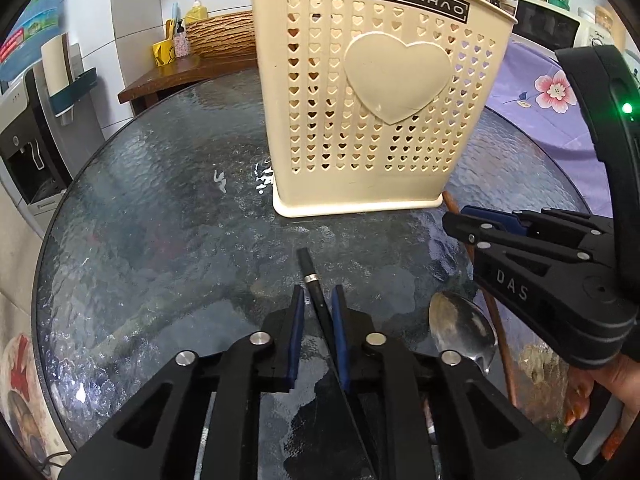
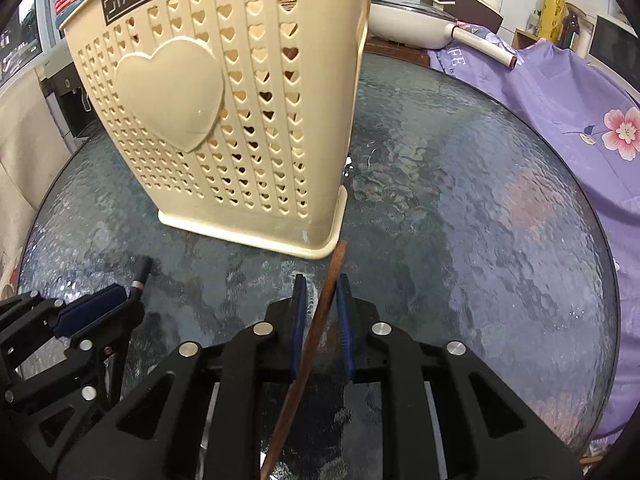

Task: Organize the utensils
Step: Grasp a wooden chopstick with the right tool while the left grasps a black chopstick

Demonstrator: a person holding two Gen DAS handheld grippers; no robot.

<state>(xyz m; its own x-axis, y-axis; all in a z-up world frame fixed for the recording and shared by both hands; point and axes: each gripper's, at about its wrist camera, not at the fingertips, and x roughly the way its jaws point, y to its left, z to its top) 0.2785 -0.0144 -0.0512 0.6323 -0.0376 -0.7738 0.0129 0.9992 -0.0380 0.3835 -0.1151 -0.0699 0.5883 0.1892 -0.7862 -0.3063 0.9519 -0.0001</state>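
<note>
Gripping: a black utensil (image 1: 310, 270) is pinched between the blue pads of the left gripper (image 1: 318, 294); a brown stick (image 2: 334, 268) is pinched likewise by the right gripper (image 2: 322, 282).
Black utensil: slim and straight with a silver band; its long axis is set slightly aslant between the pads, the free end pointed toward the holder (image 1: 380, 80).
Brown stick: wood-coloured, thin and long; its far tip is seen just beside the holder's base corner.
Holder: cream plastic, upright, pierced with heart-shaped holes, a raised heart on its face.
Table (image 1: 160, 220): round, rippled dark glass.
Spoon (image 1: 460, 328): shiny metal, lying between the grippers.
</note>
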